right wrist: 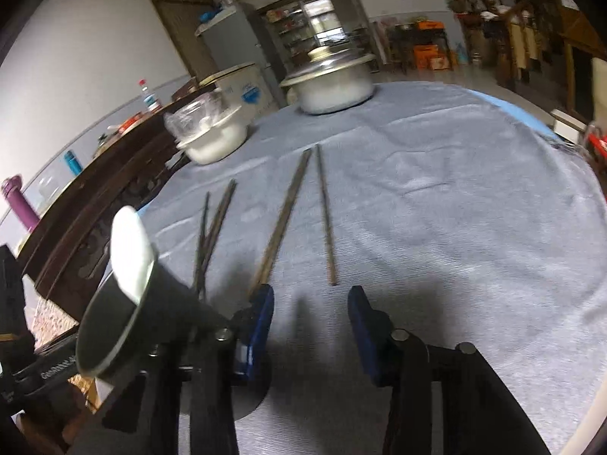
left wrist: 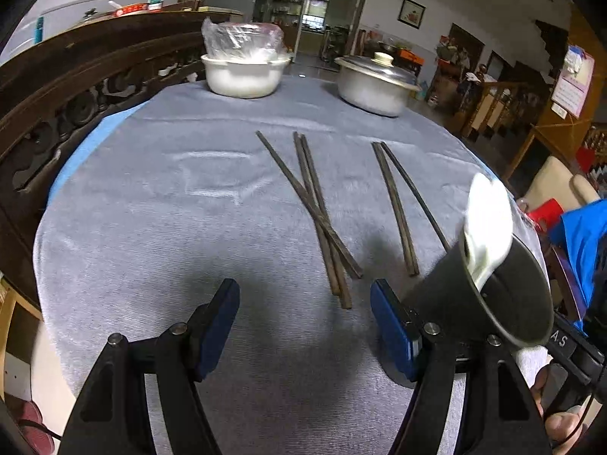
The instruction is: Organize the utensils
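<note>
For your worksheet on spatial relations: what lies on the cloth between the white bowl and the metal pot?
Only bare grey cloth between white bowl and metal pot, in the left wrist view.

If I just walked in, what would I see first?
Dark chopsticks lie scattered on the grey tablecloth, some crossed in a bunch. Behind them stand a white bowl with a plastic bag in it and a lidded metal pot. The left gripper and right gripper hover open, empty.
</note>
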The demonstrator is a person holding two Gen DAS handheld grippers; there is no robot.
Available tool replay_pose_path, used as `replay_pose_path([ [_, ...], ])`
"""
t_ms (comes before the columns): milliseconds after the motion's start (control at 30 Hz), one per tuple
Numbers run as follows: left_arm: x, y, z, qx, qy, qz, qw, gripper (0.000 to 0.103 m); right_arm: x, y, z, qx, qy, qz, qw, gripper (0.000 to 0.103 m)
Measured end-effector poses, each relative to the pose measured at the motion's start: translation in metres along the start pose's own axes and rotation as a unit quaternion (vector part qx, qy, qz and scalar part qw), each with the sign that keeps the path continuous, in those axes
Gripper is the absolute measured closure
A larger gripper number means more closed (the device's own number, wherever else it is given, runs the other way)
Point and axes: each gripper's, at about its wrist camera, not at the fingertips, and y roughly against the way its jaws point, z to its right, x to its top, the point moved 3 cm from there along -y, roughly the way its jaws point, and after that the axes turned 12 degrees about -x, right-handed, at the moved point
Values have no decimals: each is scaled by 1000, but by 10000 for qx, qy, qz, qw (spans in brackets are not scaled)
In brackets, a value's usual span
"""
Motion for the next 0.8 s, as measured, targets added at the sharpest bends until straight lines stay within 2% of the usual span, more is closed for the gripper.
replay_pose_path([
  [167, -2, 3, 6, 50, -207, 94, 9997, 32, -7, 5, -12, 57, 207, 66, 9997, 64],
  [400, 1, 7, -11, 1, -17, 152, 9999, 31, 1, 3, -3, 10, 94, 69, 9999, 64],
  [600, 1, -2, -8, -288, -42, 42, 9996, 32, 4, 1, -13, 381, 92, -1, 9992, 65],
  [667, -1, -1, -4, -196, -113, 103, 9997, 32, 3, 5, -17, 318, 190, 73, 9993, 66],
  [800, -3, 0, -5, -251, -130, 66, 9996, 32, 0, 8, -14, 482, 117, -5, 9988, 66],
])
